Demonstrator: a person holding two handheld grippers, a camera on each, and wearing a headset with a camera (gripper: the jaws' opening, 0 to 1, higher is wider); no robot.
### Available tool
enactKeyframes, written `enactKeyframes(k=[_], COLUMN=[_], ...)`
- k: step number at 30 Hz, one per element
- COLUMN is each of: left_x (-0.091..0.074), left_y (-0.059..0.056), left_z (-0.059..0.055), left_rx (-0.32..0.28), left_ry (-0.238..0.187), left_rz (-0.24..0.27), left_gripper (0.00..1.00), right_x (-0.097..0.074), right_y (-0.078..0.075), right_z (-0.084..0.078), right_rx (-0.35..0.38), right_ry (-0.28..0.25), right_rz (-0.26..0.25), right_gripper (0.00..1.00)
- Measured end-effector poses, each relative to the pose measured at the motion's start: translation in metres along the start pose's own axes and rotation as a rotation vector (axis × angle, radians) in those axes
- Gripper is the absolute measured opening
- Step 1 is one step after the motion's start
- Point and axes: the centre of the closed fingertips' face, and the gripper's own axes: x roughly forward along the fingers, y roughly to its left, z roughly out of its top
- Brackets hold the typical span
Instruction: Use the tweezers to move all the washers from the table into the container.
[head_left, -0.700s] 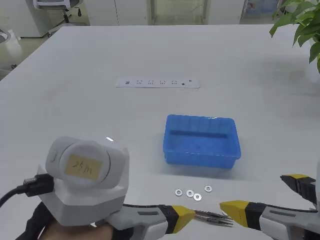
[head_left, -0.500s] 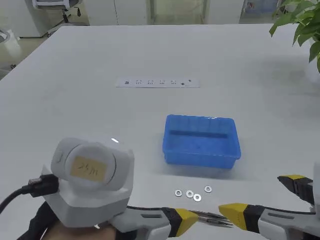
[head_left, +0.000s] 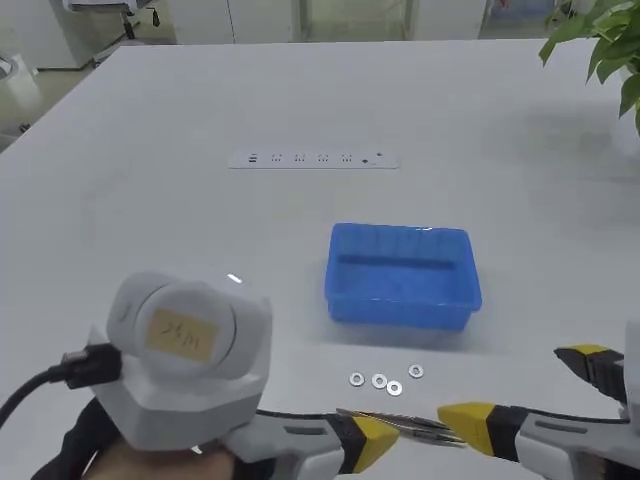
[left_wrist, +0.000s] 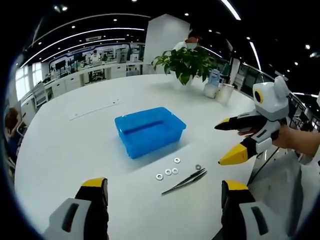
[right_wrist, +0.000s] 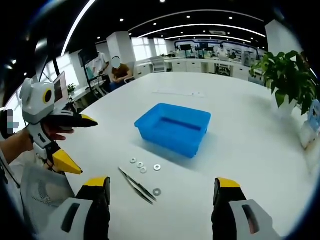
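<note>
Washers (head_left: 379, 380) and tweezers (left_wrist: 185, 181) lie loose in front of the blue container (head_left: 400, 308).
I count five small silver washers lying flat: four in a loose row near its front wall, one beside the thin metal tweezers, which lie flat further out.

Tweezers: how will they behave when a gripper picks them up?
The tweezers look thin and shiny, so probably light and slippery. They lie flat on the table, so likely hard to get under. Their slim arms may flex when squeezed.
</note>
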Motion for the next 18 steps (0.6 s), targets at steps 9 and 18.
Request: enactKeyframes(k=[9, 18], left_x=[0.0033, 0.0068], left_y=[-0.0014, 0.0027], left_z=[0.0007, -0.0008], left_rx=[0.005, 0.009], left_ry=[-0.004, 0.004], left_rz=[-0.01, -0.004], left_gripper=[0.94, 0.93], right_x=[0.0017, 0.0018], right_y=[-0.0014, -0.0035], right_z=[-0.0013, -0.0022], right_rx=[0.003, -0.002], right_ry=[-0.001, 0.004], right_rz=[0.005, 0.011], right_gripper=[0.84, 0.83])
